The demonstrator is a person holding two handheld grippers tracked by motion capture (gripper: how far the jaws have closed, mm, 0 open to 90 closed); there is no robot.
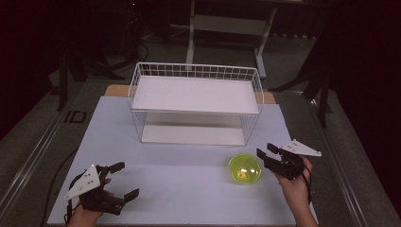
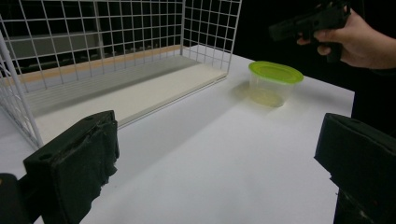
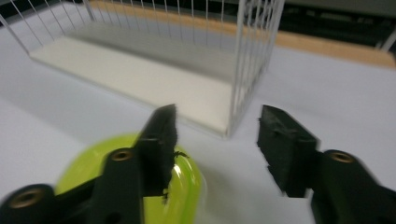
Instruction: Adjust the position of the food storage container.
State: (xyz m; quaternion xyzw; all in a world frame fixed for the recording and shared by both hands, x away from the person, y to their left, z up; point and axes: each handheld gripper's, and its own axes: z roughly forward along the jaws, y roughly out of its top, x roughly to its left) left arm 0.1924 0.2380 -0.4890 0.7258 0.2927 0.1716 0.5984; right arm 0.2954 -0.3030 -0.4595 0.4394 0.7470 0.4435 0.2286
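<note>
At the lower left of the high view, your left tool (image 1: 120, 179) sits in your left hand (image 1: 87, 213) just above the worktop (image 1: 179, 189), its jaws spread wide with nothing between them. In the left gripper view those same jaws stand far apart at the bottom corners, bare white surface between them.

At the lower right of the high view, your right tool (image 1: 265, 151) is held in your right hand (image 1: 295, 187), jaws parted and empty, pointing toward the upper left. In the right gripper view the left jaw overlaps the green lid, and the picture is blurred, so contact cannot be judged; from above the tool looks just beside the container, not touching.

The container (image 1: 244, 169) is a small clear tub with a lime-green lid (image 2: 275, 71), standing upright on the worktop right of centre, near your right tool and well apart from your left.

Behind it, in the upper middle, a white wire rack (image 1: 196, 101) stands with a white shelf (image 1: 196, 94) on top and a white board (image 2: 135, 95) at its base.
</note>
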